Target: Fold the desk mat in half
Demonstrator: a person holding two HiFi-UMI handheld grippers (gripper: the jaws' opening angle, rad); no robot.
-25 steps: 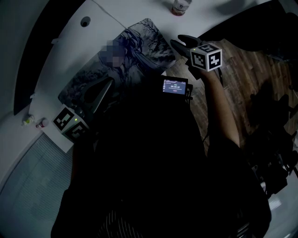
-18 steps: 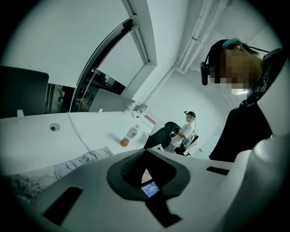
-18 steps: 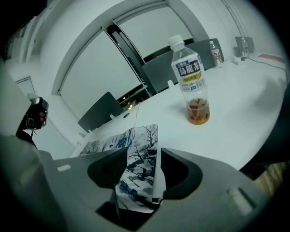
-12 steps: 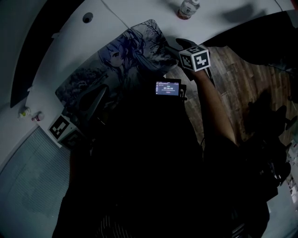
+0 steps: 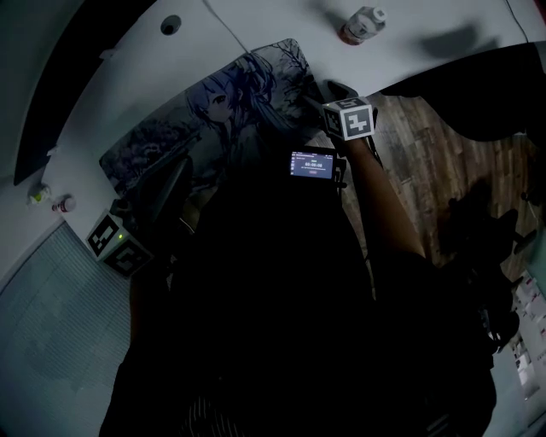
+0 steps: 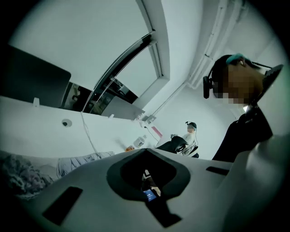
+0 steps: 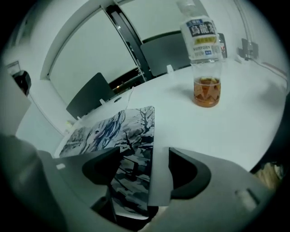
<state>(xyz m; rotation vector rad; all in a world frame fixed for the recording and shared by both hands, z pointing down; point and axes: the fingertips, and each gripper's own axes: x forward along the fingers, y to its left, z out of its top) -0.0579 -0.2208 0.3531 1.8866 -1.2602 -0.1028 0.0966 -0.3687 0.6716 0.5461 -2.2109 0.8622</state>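
Observation:
The desk mat (image 5: 213, 119), printed with a blue-haired drawn figure, lies flat on the white desk (image 5: 281, 21). My right gripper (image 5: 328, 94) hangs low at the mat's near right corner. In the right gripper view the mat (image 7: 118, 131) has that corner and its right edge between the wide jaws of the right gripper (image 7: 144, 167). These jaws have just been opening and the pads do not press on the mat. My left gripper (image 5: 175, 175) points at the mat's near left part. In the left gripper view, the left gripper (image 6: 145, 174) looks shut and empty above the mat (image 6: 27, 174).
A bottle (image 5: 360, 24) with amber drink (image 7: 205, 54) stands on the desk beyond the mat's right end. A small lit screen (image 5: 314, 164) sits on my chest. Wooden floor (image 5: 444, 145) lies right of the desk edge. Small items (image 5: 51, 203) sit at far left.
My right gripper has sunk toward the mat's right corner and its jaws have spread wider. The left gripper has shifted slightly along the mat's near edge.

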